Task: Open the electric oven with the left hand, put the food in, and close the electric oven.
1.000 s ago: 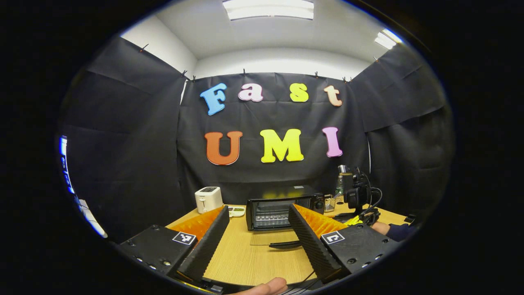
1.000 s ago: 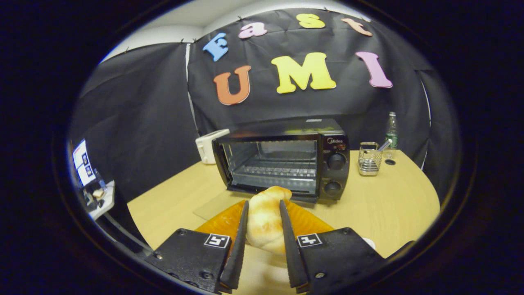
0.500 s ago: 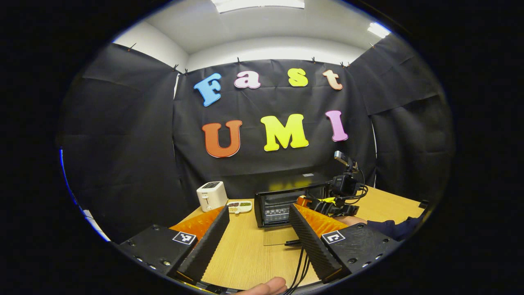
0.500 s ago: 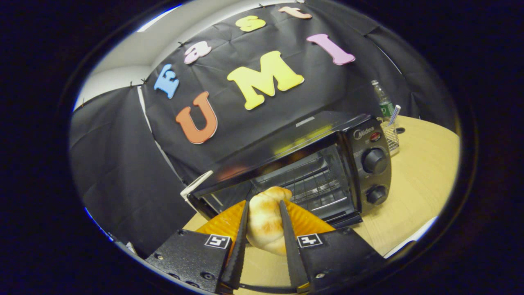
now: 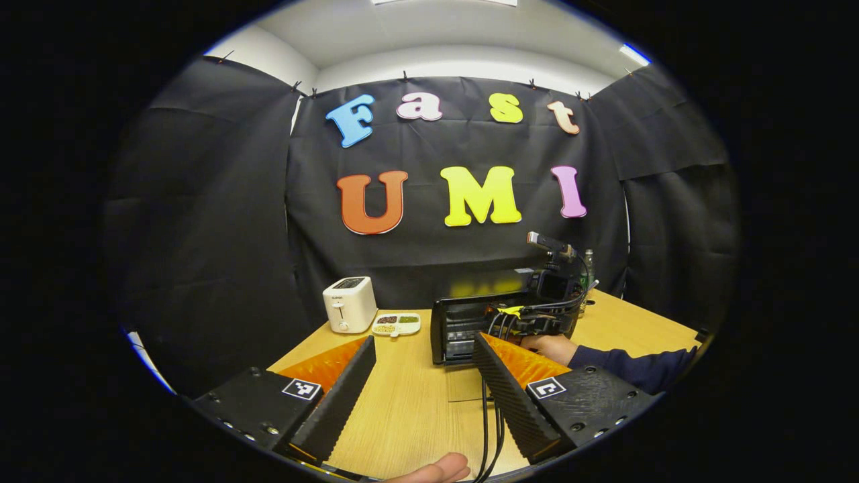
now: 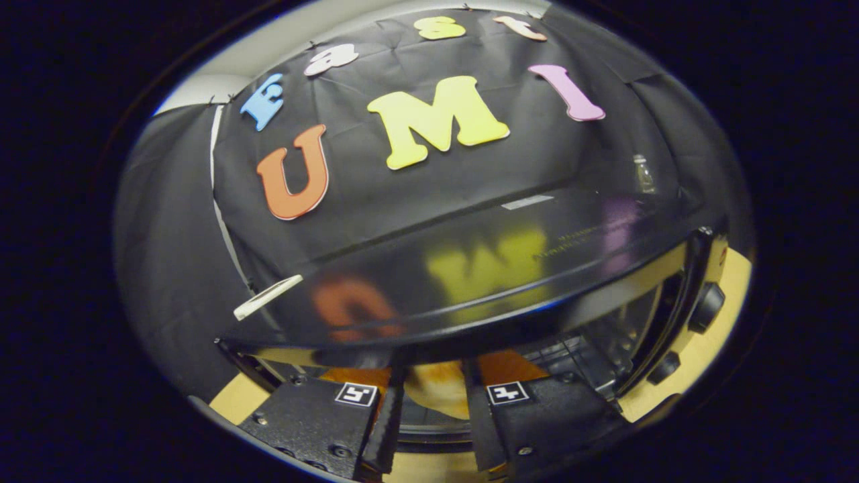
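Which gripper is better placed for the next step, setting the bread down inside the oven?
Right. The right gripper is shut on the bread, already inside the oven mouth. The left gripper is open, empty, back over the table.

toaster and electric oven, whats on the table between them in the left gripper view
A small white divided dish of snacks lies on the table between the toaster and the electric oven, seen in the left gripper view.

Black oven [image 5: 470, 322], white toaster [image 5: 347, 304]
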Tool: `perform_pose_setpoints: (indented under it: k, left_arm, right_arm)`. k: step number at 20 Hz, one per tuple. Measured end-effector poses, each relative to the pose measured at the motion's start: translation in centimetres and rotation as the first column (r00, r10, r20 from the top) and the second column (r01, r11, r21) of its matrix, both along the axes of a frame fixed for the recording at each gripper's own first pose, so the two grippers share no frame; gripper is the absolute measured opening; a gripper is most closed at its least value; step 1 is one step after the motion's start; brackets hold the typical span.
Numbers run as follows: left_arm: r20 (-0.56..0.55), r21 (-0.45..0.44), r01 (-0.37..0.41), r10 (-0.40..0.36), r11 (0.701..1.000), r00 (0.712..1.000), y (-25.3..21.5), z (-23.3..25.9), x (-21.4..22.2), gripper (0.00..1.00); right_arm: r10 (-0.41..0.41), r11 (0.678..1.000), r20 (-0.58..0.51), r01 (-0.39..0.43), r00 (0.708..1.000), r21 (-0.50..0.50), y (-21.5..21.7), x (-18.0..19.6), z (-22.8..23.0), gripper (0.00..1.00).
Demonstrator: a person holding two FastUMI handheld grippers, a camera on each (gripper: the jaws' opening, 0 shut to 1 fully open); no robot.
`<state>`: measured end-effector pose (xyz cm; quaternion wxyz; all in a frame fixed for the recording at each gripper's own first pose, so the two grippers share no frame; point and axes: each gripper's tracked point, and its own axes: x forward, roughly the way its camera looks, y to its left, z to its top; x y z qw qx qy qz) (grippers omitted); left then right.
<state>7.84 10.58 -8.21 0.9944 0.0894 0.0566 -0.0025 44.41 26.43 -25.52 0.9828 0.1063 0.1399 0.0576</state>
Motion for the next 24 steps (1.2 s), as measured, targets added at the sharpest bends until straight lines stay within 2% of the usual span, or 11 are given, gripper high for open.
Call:
perform_pose_setpoints:
  k: [2,5,7,9,12,15,18,22,23,24]
  left_arm:
    - [-0.018,-0.007,-0.005,0.005,1.0,1.0,0.2,-0.7,0.2,0.96]
    - [-0.027,-0.032,0.027,-0.028,0.999,0.999,-0.7,-0.9,0.1,0.96]
    - [-0.033,-0.061,0.045,-0.047,0.997,0.998,-1.0,-1.0,-0.3,0.96]
    - [-0.039,-0.077,0.041,-0.044,0.996,0.998,-1.1,-1.4,-0.5,0.96]
    - [-0.042,-0.088,0.032,-0.036,0.996,0.998,-1.4,-1.4,-1.4,0.96]
    - [-0.036,-0.131,0.061,-0.066,0.989,0.997,-2.8,-1.6,-2.2,0.95]
    - [-0.051,-0.177,0.081,-0.092,0.981,0.994,-4.2,-2.5,-3.0,0.93]
    - [-0.097,-0.192,0.071,-0.091,0.979,0.991,-5.1,-4.4,-3.0,0.92]
    - [-0.112,-0.206,0.068,-0.092,0.976,0.989,-5.4,-5.0,-2.8,1.0]
    - [-0.126,-0.22,0.066,-0.096,0.973,0.987,-5.9,-5.4,-2.5,0.93]
  right_arm:
    - [0.009,0.999,0.002,-0.009,1.0,-0.048,0.1,1.0,-0.6,0.45]
    - [0.027,0.995,0.012,-0.026,1.0,-0.096,0.3,1.3,-0.7,0.57]
    - [0.026,0.995,0.01,-0.025,1.0,-0.094,-0.2,0.7,-0.8,0.65]
    - [0.004,0.994,0.01,-0.003,1.0,-0.11,-1.3,-0.7,-0.4,0.73]
    - [0.053,0.99,0.018,-0.05,0.998,-0.133,-1.7,-4.1,0.6,0.85]
    - [0.092,0.986,0.023,-0.088,0.996,-0.138,-2.5,-8.4,1.9,0.96]
    - [0.139,0.978,0.073,-0.125,0.988,-0.168,-3.7,-12.8,4.5,0.97]
    - [0.124,0.975,0.222,-0.077,0.967,-0.21,-7.2,-17.9,10.0,0.97]
    - [0.119,0.977,0.264,-0.066,0.957,-0.201,-8.0,-19.4,11.7,0.97]
    - [0.101,0.979,0.292,-0.043,0.951,-0.197,-9.0,-20.5,12.6,0.97]
